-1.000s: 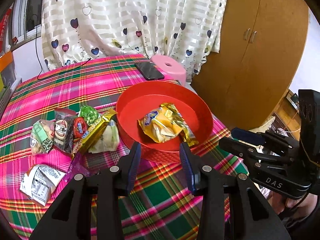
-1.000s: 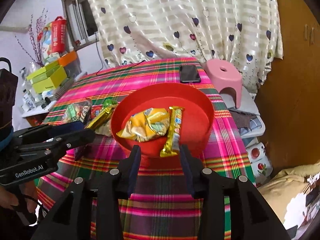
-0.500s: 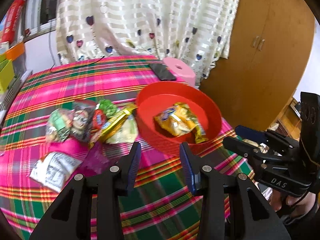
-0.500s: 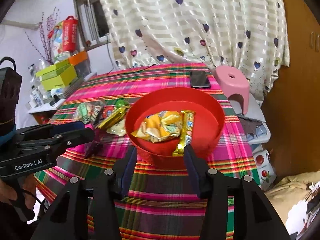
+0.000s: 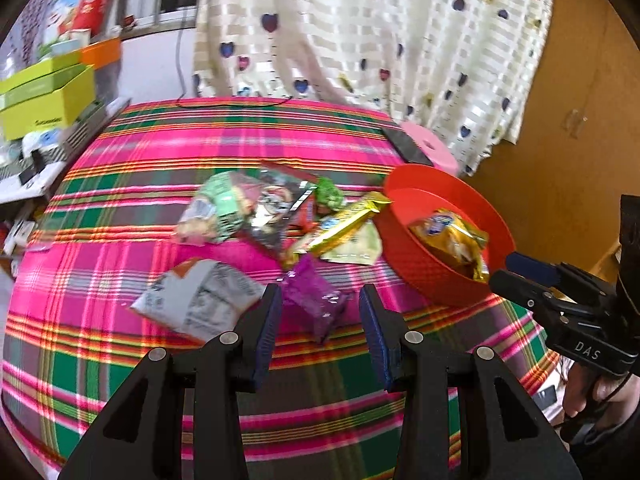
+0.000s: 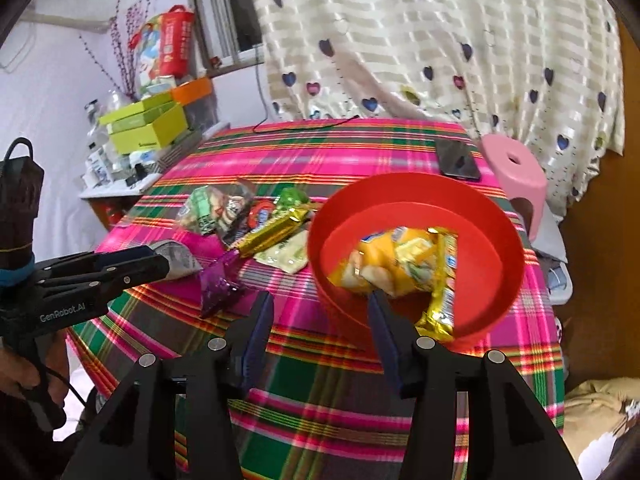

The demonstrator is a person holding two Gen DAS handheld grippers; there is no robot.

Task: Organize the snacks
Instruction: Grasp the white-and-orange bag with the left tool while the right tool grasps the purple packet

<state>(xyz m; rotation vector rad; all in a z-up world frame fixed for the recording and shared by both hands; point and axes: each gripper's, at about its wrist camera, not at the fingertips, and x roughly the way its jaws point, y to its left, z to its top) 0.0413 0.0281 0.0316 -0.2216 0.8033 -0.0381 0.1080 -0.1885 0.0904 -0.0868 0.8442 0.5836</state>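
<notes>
1. Two snack packets (image 6: 404, 264) lie in your red bowl (image 6: 500, 216); others sit beside it on the surface (image 5: 160, 152).
2. Your left hand-held gripper (image 5: 320, 312) stands spread, empty, framing a purple wrapper (image 5: 316, 300).
3. Your right hand-held gripper (image 6: 320, 312) has just been opening, empty.

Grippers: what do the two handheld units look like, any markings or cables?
Both are black frames with blue pads and silver pivot screws. The left gripper bears white "GenRobot.AI" lettering, with a black cable by its handle. The right gripper reads "DAS"; a thin cable hangs at its grip.

One red bowl (image 6: 416, 200), two snack packets (image 6: 400, 264) inside it, one phone (image 6: 458, 160), one pink stool (image 6: 516, 168).
</notes>
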